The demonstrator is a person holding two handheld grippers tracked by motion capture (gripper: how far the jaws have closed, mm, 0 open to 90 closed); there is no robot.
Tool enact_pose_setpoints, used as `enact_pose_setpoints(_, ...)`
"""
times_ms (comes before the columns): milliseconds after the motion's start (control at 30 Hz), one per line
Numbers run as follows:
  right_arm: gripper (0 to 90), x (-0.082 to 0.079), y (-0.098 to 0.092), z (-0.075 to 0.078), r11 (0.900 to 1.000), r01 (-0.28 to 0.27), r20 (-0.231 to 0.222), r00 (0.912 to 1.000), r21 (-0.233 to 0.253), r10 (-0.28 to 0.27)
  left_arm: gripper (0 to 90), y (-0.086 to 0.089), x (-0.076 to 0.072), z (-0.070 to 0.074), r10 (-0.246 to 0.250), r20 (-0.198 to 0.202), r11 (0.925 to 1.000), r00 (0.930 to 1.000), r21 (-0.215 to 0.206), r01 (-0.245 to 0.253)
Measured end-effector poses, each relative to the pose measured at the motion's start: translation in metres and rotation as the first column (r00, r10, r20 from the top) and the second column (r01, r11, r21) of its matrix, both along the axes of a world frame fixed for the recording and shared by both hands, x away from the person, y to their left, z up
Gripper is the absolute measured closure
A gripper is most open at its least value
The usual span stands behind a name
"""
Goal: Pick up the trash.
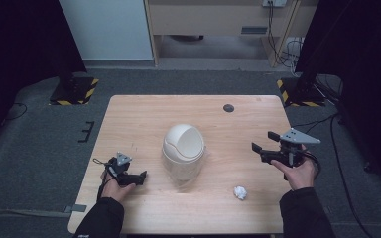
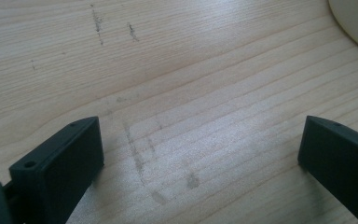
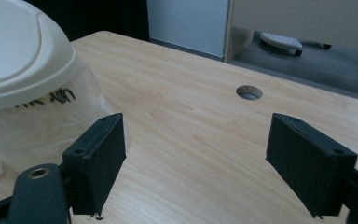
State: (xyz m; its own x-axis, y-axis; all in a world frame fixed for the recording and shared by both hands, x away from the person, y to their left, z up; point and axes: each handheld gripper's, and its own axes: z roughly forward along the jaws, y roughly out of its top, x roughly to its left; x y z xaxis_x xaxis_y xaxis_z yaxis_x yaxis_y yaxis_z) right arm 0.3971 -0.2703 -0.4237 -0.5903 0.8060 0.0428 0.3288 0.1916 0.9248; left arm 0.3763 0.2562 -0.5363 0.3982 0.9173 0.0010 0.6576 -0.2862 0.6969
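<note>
High view: the small clear bin with a cream domed swing lid (image 1: 183, 156) stood at the centre of the light wooden table (image 1: 139, 114). The left gripper (image 1: 138, 177) lay just left of it, the right gripper (image 1: 264, 141) well to its right, both with jaws spread and empty. A crumpled white paper ball (image 1: 240, 192) lay near the front edge.

Left gripper view: the jaws stood wide apart over bare, scuffed wood; the bin's rim (image 2: 354, 23) showed at the top right.

Right gripper view: the jaws stood apart, the bin (image 3: 23, 88) just beside the left jaw; a round cable hole (image 3: 249, 92) lay beyond.

Light wood table (image 1: 129, 124), round cable hole (image 1: 228, 107) near far edge right of centre. Small bin (image 1: 183, 151) with cream dome lid and clear liner stands mid-table. Crumpled white paper ball (image 1: 240, 192) lies near-right of bin, apart from it. Faint scuff marks (image 2: 140, 154) on wood at near left.
</note>
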Motion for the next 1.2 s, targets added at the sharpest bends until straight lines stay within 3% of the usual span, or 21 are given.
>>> enact_pose_setpoints(500,19.1,0.008,0.023,0.037,0.997,-0.038,0.079,0.9963,0.062,0.033,0.0,0.0,0.0,0.0,0.0,0.0,1.0,1.0,0.0,0.0)
enact_pose_setpoints(1200,19.3,0.03,0.075,0.062,0.991,-0.13,0.109,0.9859,0.015,0.127,0.0,0.0,0.0,0.0,0.0,0.0,1.0,1.0,0.0,0.0)
